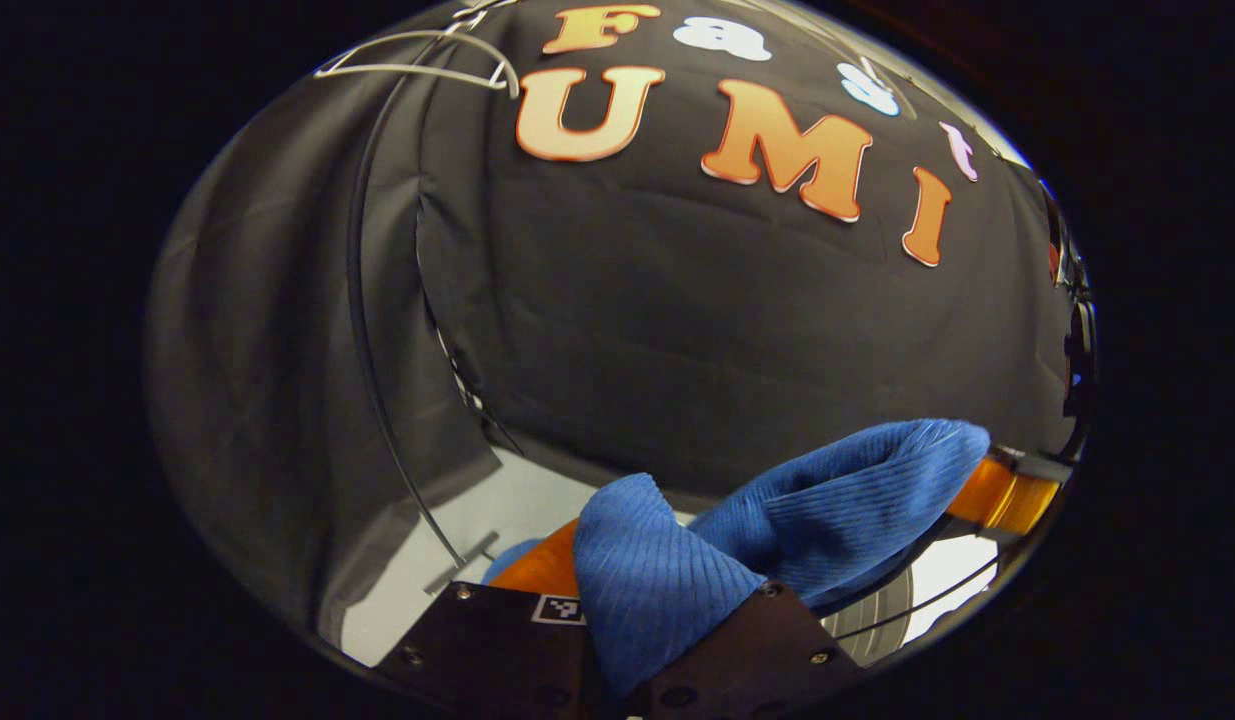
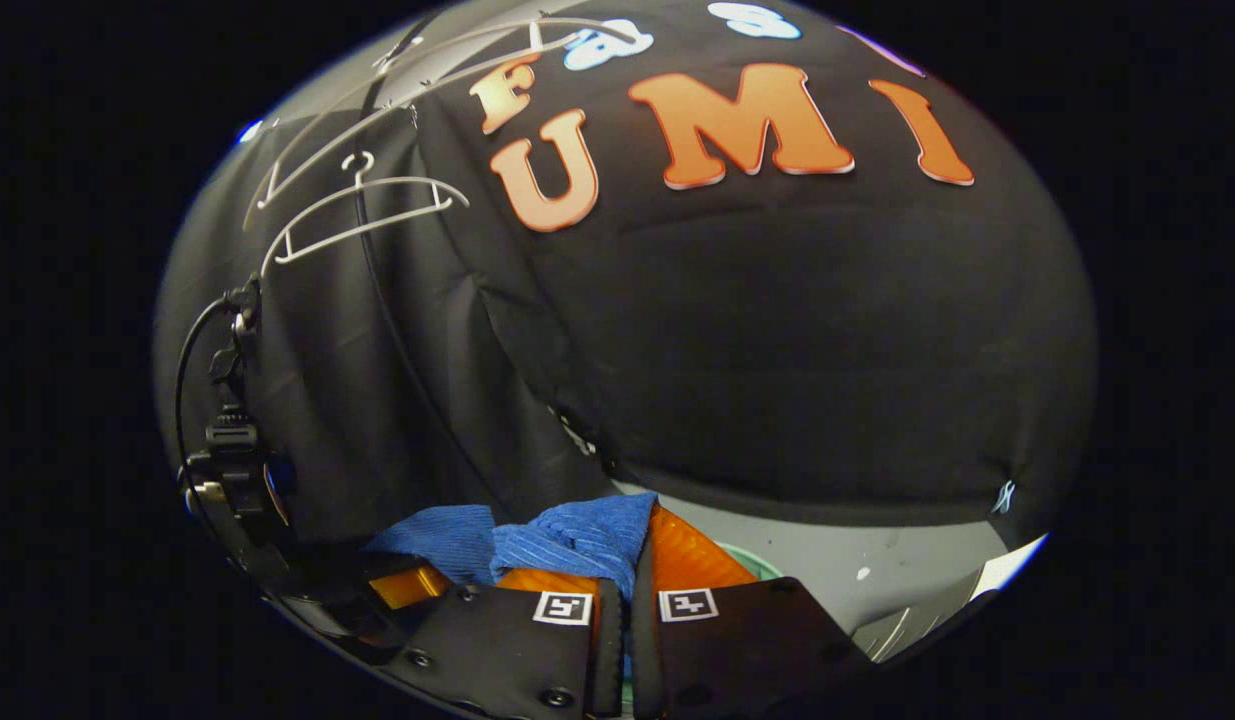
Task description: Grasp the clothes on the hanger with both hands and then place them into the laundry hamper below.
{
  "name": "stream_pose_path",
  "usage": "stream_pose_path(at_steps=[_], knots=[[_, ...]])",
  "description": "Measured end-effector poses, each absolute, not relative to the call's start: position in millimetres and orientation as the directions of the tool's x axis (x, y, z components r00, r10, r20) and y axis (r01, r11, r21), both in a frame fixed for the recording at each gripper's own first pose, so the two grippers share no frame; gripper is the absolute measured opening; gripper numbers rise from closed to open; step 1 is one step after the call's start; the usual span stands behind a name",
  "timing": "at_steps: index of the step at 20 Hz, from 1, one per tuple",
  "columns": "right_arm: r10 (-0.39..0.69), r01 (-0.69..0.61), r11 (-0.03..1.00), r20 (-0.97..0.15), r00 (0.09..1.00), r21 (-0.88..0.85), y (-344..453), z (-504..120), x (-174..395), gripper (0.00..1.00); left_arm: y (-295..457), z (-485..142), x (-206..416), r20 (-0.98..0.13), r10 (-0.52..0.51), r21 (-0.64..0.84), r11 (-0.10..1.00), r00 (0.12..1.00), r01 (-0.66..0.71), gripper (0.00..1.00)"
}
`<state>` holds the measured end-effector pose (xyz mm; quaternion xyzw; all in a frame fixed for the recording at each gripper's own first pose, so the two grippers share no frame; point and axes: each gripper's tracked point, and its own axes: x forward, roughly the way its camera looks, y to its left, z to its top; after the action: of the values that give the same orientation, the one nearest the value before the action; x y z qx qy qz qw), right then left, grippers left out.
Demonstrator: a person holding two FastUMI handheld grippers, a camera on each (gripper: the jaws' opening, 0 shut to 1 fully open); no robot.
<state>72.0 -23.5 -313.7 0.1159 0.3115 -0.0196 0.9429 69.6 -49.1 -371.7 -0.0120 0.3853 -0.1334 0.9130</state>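
A blue ribbed garment (image 1: 777, 520) hangs stretched between both grippers. In the left gripper view my left gripper (image 1: 657, 600) is shut on one bunched end of it, and the cloth runs right to my right gripper (image 1: 1012, 490) at the edge. In the right gripper view my right gripper (image 2: 617, 575) is shut on the other end of the blue garment (image 2: 577, 540), with my left gripper (image 2: 407, 585) low on the left beside it. A bare white hanger (image 2: 362, 215) hangs high on the left, well above the cloth. A pale green rim (image 2: 755, 566), perhaps the hamper, peeks out behind my right fingers.
A second thin hanger (image 2: 457, 60) and a dark upright pole (image 2: 377, 260) stand by the black cloth wall. A cable (image 2: 192, 350) loops off the left gripper's body. Light grey floor (image 2: 877, 550) lies below. A pale slatted edge (image 1: 877, 615) shows low on the right.
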Motion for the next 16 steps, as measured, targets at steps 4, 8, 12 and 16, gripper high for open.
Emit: stream_pose_path(at_steps=[4, 8, 12, 16], knots=[[0.043, 0.112, 0.979, -0.708, 0.705, 0.171, -12.7, -382.9, 53.0, 0.11, -64.4, -430.5, 40.0, -0.79, -0.265, -0.169, 0.961, 0.553, 0.219, 0.07], [0.047, 0.114, 0.982, -0.769, 0.637, 0.154, -8.0, -420.5, 45.3, 0.12, -63.2, -467.0, 23.4, -0.828, -0.266, -0.168, 0.958, 0.494, 0.234, 0.08], [0.064, 0.126, 0.978, -0.822, 0.566, 0.164, -8.4, -449.6, 27.4, 0.11, -53.5, -484.0, 7.0, -0.853, -0.28, -0.211, 0.957, 0.44, 0.198, 0.07], [0.055, 0.142, 0.978, -0.85, 0.525, 0.151, -11.8, -472.2, 16.1, 0.11, -44.2, -486.3, -5.2, -0.857, -0.288, -0.251, 0.957, 0.426, 0.142, 0.1]])
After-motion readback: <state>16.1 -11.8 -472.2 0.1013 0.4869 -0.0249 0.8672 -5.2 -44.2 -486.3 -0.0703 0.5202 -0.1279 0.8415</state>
